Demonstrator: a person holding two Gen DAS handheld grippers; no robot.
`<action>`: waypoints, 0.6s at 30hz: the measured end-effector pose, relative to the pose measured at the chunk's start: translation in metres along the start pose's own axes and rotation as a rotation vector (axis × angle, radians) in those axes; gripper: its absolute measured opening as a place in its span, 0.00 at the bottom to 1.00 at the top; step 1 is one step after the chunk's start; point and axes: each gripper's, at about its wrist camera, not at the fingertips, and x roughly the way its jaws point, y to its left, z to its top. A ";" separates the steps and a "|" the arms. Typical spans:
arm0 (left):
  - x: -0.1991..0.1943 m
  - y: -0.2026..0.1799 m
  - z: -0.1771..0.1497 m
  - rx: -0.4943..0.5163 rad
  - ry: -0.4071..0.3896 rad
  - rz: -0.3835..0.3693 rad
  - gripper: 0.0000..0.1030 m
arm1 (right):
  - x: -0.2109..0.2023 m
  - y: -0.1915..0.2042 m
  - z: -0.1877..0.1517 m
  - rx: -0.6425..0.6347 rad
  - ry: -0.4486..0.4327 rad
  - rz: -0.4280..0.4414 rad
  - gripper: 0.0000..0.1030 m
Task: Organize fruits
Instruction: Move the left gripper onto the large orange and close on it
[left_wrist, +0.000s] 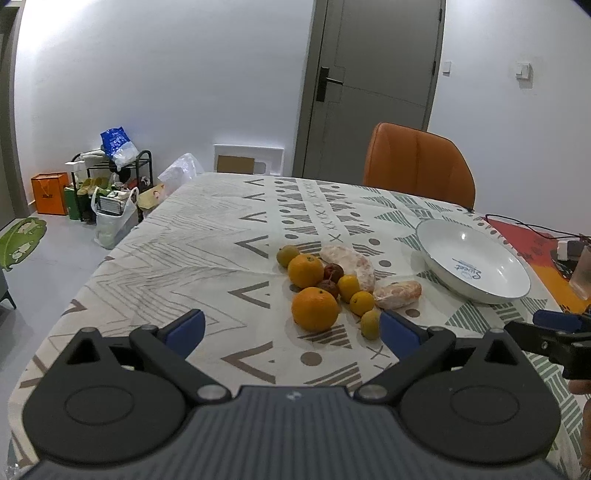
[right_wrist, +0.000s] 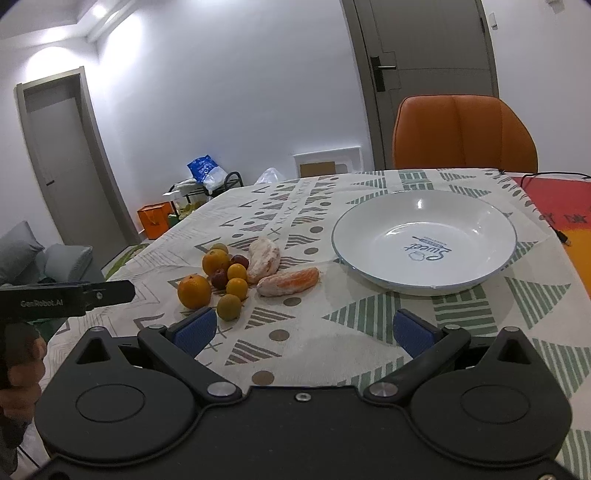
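A pile of fruit lies on the patterned tablecloth: a near orange (left_wrist: 314, 309) (right_wrist: 194, 291), a far orange (left_wrist: 305, 270) (right_wrist: 215, 261), small yellow citrus (left_wrist: 362, 303) (right_wrist: 236, 287), dark red fruits (left_wrist: 334, 272) (right_wrist: 219, 278), greenish fruits (left_wrist: 370, 324) (right_wrist: 228, 307) and two peeled pomelo segments (left_wrist: 397, 294) (right_wrist: 288, 282). An empty white plate (left_wrist: 480, 291) (right_wrist: 369, 266) sits right of the pile. My left gripper (left_wrist: 291, 332) hovers open just before the near orange. My right gripper (right_wrist: 304, 332) is open over bare cloth, between pile and plate.
An orange chair (left_wrist: 419, 164) (right_wrist: 463, 134) stands behind the table's far edge. A cable (left_wrist: 532, 226) and red mat (right_wrist: 554, 199) lie at the right. Bags and a rack (left_wrist: 110, 177) clutter the floor left of the table. A hand (right_wrist: 18, 365) holds the left gripper.
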 end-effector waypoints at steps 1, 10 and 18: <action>0.002 -0.001 0.000 0.002 0.001 -0.004 0.98 | 0.001 -0.001 0.000 -0.001 0.002 0.003 1.00; 0.020 -0.008 0.001 0.005 0.012 -0.038 0.90 | 0.013 -0.002 0.000 -0.034 0.003 0.040 0.99; 0.040 -0.012 0.002 -0.003 0.054 -0.074 0.70 | 0.028 -0.008 0.003 -0.019 0.028 0.073 0.84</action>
